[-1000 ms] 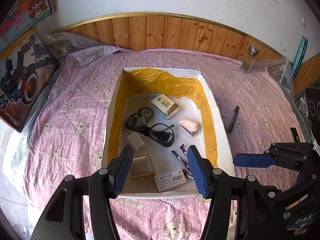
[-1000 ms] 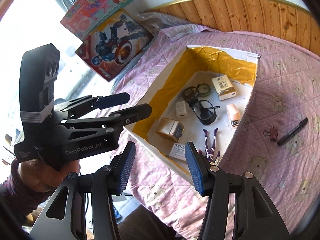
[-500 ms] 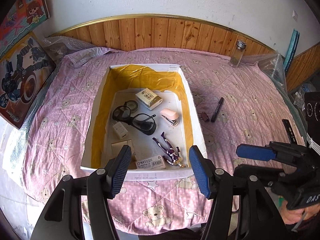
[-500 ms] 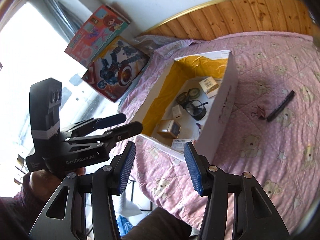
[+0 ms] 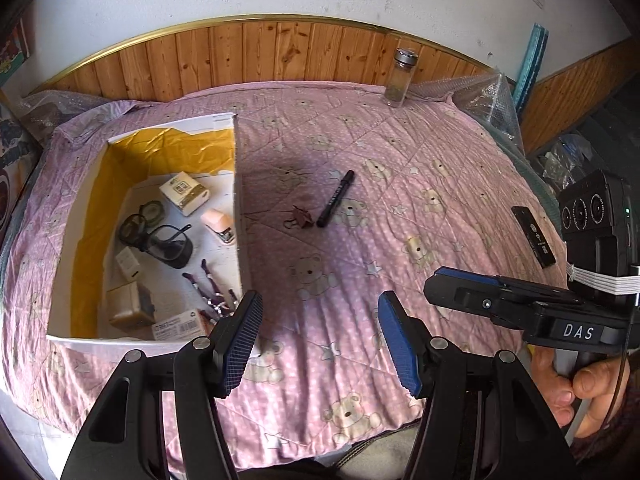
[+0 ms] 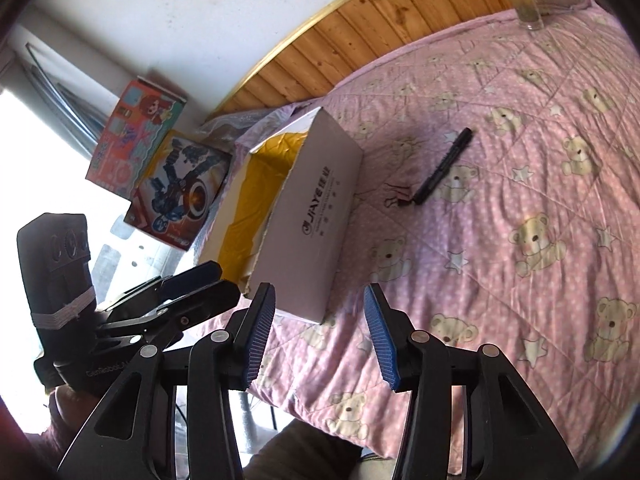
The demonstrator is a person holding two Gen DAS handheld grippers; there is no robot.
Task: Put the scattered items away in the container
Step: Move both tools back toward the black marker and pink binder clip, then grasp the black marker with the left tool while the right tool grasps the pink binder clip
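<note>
Hovering with jaws apart and empty, the left gripper [image 5: 320,336] and right gripper [image 6: 318,334] are facing the black marker pen [image 5: 335,198] and dark red binder clip [image 5: 298,217], lying just beside the yellow-lined white cardboard box [image 5: 239,216], presumably readying a pickup.

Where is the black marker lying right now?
The black marker lies on the pink quilt outside the box, to the box's right in the left wrist view, with a small dark binder clip just beside its near end.
</note>
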